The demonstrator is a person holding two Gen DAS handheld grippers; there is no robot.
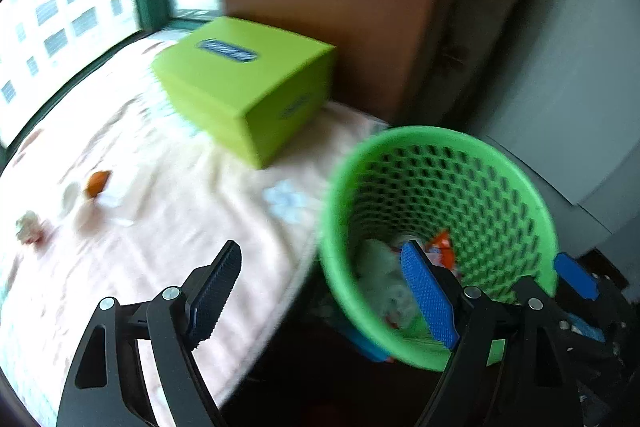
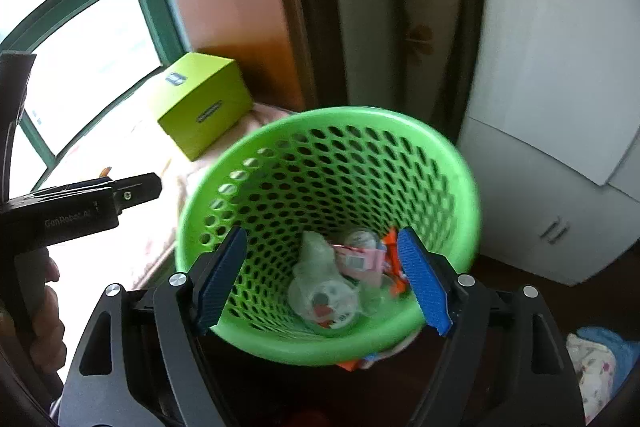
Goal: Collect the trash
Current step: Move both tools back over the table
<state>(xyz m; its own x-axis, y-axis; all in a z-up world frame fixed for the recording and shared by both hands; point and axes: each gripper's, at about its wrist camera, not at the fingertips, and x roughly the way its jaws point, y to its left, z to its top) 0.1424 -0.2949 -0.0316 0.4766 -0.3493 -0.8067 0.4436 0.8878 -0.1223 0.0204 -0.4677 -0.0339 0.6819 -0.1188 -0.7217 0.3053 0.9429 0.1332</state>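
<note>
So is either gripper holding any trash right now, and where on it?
Nothing is held. The left gripper and right gripper both stand open with empty jaws, the right one over the green basket.

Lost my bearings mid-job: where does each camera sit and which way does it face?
Left wrist: on the left gripper, angled down over the bed, bin at right; own open fingers show.
Right wrist: on the right gripper, looking down into the bin; own fingers and the left hand show.
Shared: bin, green box.
</note>
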